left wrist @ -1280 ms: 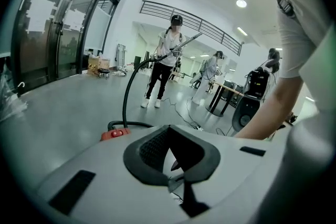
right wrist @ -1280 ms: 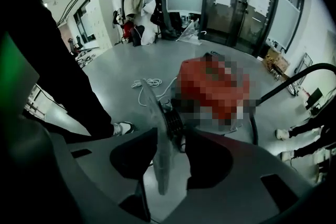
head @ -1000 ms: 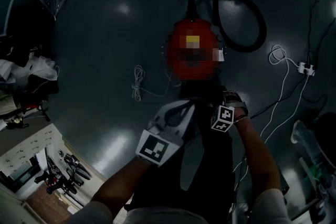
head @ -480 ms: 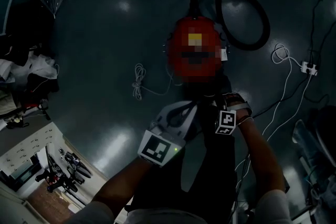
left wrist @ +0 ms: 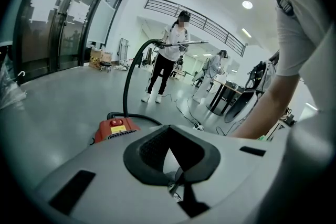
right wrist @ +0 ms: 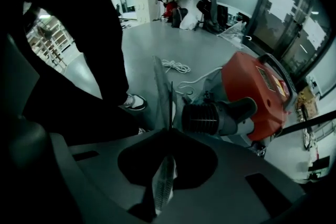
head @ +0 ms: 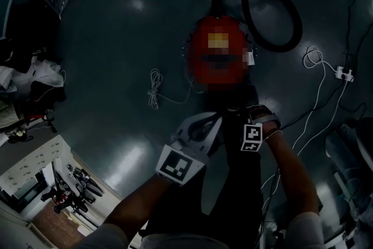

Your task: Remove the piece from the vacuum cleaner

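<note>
A red vacuum cleaner (head: pixel 217 58) stands on the dark floor, and its black hose (head: pixel 280 20) loops away behind it. Both grippers hover just short of its near end. My left gripper (head: pixel 195 128) points over the vacuum (left wrist: pixel 115 128); its jaws (left wrist: pixel 178 173) lie together with nothing between them. My right gripper (head: pixel 249 122) is beside the vacuum's (right wrist: pixel 257 97) black ribbed hose cuff (right wrist: pixel 202 119). Its jaws (right wrist: pixel 165 81) are closing, nearly together, and I see nothing between them. The cuff sits just right of the fingers.
A coiled white cord (head: pixel 153 90) lies left of the vacuum. A power strip with white cables (head: pixel 342 73) lies to the right. A standing person (left wrist: pixel 173 50) holds the hose's wand. Dark trouser legs and a shoe (right wrist: pixel 134 102) are close by; clothes (head: pixel 29 84) are piled at the left.
Both grippers sit slightly lower and further right in the head view, and the vacuum slightly higher. Nothing has been taken hold of.
</note>
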A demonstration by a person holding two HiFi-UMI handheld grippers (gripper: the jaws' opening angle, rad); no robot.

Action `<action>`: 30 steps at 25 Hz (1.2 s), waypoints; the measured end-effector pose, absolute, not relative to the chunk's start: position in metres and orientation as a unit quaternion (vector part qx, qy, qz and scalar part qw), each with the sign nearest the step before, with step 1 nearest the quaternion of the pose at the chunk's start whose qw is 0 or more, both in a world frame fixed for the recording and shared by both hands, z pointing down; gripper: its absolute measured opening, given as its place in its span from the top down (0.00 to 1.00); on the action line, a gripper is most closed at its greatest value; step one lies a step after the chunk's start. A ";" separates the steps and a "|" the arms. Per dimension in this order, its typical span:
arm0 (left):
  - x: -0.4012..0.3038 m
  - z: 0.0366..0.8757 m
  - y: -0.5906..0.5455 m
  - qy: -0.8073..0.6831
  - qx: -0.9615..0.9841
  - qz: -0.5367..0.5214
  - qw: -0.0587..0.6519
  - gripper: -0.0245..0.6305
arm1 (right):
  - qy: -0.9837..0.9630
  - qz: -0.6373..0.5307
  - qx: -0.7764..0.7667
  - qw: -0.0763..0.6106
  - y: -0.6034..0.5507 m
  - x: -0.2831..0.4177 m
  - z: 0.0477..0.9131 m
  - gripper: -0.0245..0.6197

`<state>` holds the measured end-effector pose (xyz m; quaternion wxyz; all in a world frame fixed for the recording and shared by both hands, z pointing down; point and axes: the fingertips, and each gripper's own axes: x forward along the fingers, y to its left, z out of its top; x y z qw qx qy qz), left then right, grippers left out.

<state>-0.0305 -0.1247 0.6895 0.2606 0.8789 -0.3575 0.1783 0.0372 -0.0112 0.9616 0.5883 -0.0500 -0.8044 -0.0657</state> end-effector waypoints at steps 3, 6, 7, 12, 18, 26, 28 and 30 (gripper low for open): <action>-0.031 0.687 -0.123 -0.359 0.879 0.175 0.260 0.95 | -0.807 -0.052 -0.040 0.587 0.001 0.037 0.958 0.90; -0.034 0.675 -0.116 -0.359 0.881 0.172 0.255 0.95 | -0.813 -0.018 -0.005 0.581 0.005 0.037 0.941 0.90; -0.036 0.669 -0.112 -0.359 0.882 0.171 0.254 0.95 | -0.816 -0.007 0.009 0.579 0.005 0.037 0.932 0.90; -0.047 0.619 -0.080 -0.338 0.893 0.178 0.236 0.95 | -0.825 0.044 0.082 0.558 0.009 0.033 0.853 0.90; -0.055 0.530 -0.032 -0.313 0.908 0.165 0.224 0.95 | -0.833 0.083 0.153 0.526 0.042 0.022 0.723 0.90; -0.043 0.434 0.013 -0.279 0.926 0.146 0.208 0.95 | -0.846 0.090 0.184 0.492 0.079 0.013 0.581 0.90; -0.034 0.413 0.022 -0.272 0.931 0.136 0.200 0.95 | -0.853 0.096 0.187 0.478 0.090 0.013 0.553 0.90; -0.026 0.394 0.029 -0.265 0.935 0.128 0.197 0.95 | -0.859 0.099 0.185 0.466 0.102 0.012 0.525 0.90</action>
